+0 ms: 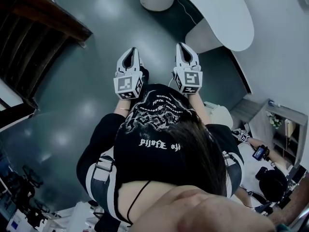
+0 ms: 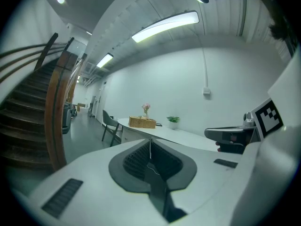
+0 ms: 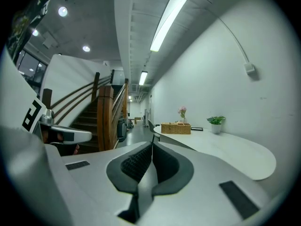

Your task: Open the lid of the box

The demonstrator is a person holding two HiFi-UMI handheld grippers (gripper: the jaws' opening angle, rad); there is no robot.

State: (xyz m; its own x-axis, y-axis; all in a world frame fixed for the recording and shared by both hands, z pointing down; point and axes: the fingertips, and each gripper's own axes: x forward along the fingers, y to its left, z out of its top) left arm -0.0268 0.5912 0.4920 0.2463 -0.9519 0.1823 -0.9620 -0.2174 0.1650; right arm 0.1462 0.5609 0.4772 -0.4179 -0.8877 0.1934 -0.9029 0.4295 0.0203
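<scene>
The box (image 2: pixel 142 122) is a woven, basket-like case, far off on a long white table (image 2: pixel 188 138); it shows again in the right gripper view, box (image 3: pixel 175 128) on table (image 3: pixel 235 154). Its lid looks down. My left gripper (image 1: pixel 131 52) and right gripper (image 1: pixel 184 47) are held side by side in front of the person's chest, over the grey floor, far from the box. In their own views, the left gripper (image 2: pixel 150 144) and the right gripper (image 3: pixel 152 146) each have their dark pads pressed together, shut with nothing between them.
A wooden staircase with a curved rail (image 2: pixel 55 121) rises at the left. A chair (image 2: pixel 109 122) stands by the table's end. A pink flower (image 3: pixel 182 112) and a small potted plant (image 3: pixel 216 123) stand near the box. Another person (image 1: pixel 263 175) is at the lower right.
</scene>
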